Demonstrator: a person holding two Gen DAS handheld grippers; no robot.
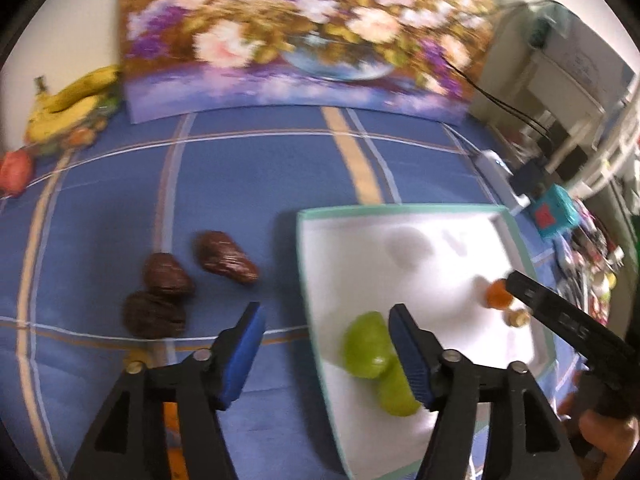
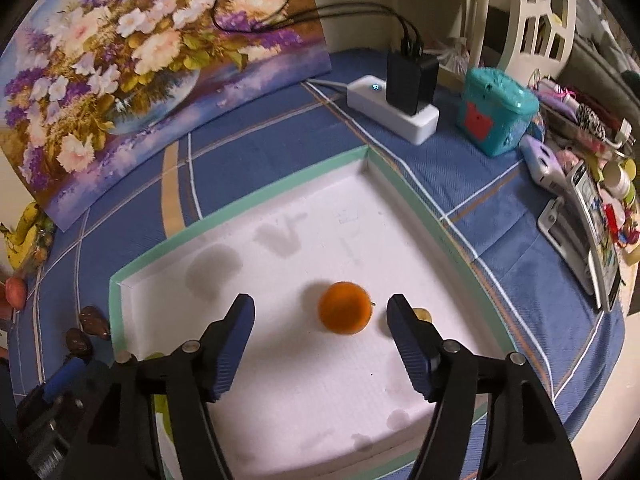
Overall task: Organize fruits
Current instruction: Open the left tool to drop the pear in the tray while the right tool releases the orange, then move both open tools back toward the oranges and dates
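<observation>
Your left claw (image 1: 324, 320) hangs with its blue pads spread apart and nothing between them, poised over the near left edge of the white tray (image 1: 400, 216), where two green fruits (image 1: 366, 346) lie touching each other just inside the mint-green rim. Your right claw (image 2: 320, 312) also stands wide, its pads clear of the orange fruit (image 2: 345, 307) that sits on the tray floor between and just beyond them; a small yellowish piece (image 2: 422, 314) shows beside the right finger, too hidden to identify. The tray (image 2: 248, 200) rests on the blue plaid cloth (image 1: 240, 184) covering the desk. Left of the tray, on the cloth, three dark brown wrinkled fruits (image 1: 168, 276) lie in a loose cluster, two of them touching. Toward the desk's far left corner sits a bunch of bananas (image 1: 74, 98) with a reddish fruit (image 1: 15, 174) near it. A flower painting (image 2: 120, 60) leans along the far edge. Near the far right corner stand a white power strip (image 2: 394, 112) with a black adapter plugged in and a teal box (image 2: 496, 110).
</observation>
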